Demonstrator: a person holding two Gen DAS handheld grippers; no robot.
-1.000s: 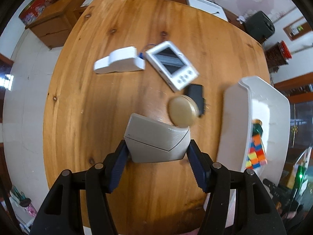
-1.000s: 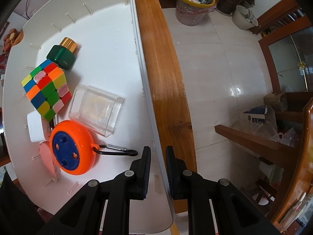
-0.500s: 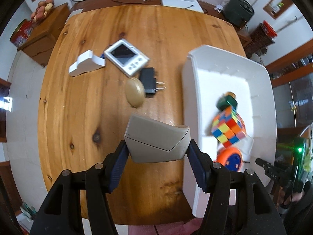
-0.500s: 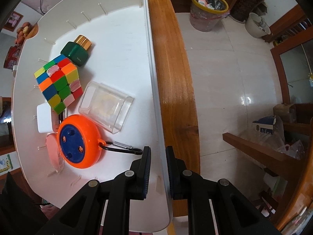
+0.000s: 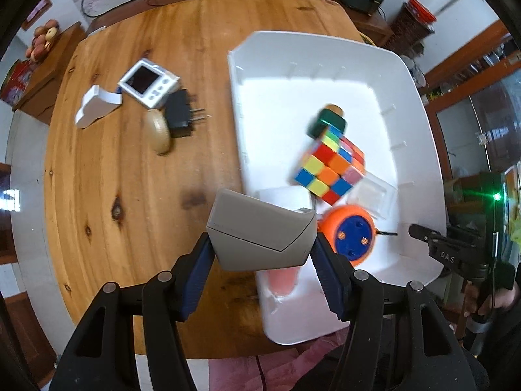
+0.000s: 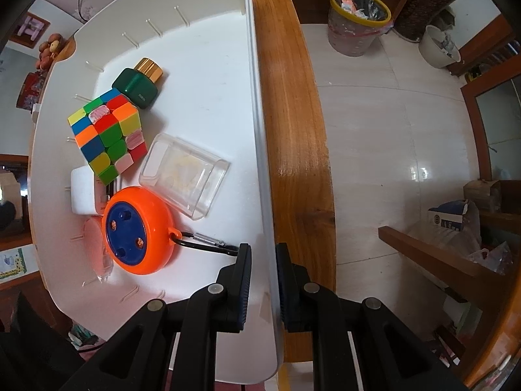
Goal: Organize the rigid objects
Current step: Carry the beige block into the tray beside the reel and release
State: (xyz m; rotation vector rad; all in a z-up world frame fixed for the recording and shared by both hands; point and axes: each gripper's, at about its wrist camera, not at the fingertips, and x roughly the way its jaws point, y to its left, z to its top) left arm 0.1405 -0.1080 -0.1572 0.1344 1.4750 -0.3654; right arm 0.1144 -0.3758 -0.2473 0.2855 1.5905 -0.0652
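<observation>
My left gripper (image 5: 262, 247) is shut on a grey wedge-shaped box (image 5: 260, 233) and holds it above the near left rim of the white bin (image 5: 403, 78). The bin holds a colour cube (image 5: 330, 171), a green bottle (image 5: 327, 122), an orange round case (image 5: 350, 238), a clear box (image 5: 374, 197), a white block (image 5: 286, 197) and a pink lid (image 5: 283, 282). My right gripper (image 6: 263, 260) is shut on the bin's right wall (image 6: 257, 123); the cube (image 6: 107, 137) and orange case (image 6: 136, 229) lie to its left.
On the wooden table (image 5: 130, 195) lie a white digital device (image 5: 148, 83), a black plug adapter (image 5: 179, 117), a tan oval object (image 5: 159, 132) and a white holder (image 5: 96, 106). A bin with rubbish (image 6: 358, 21) stands on the floor right of the table.
My left gripper has carried the grey box rightward, from over the bare table to the bin's near left rim. The right gripper keeps its hold on the bin wall.
</observation>
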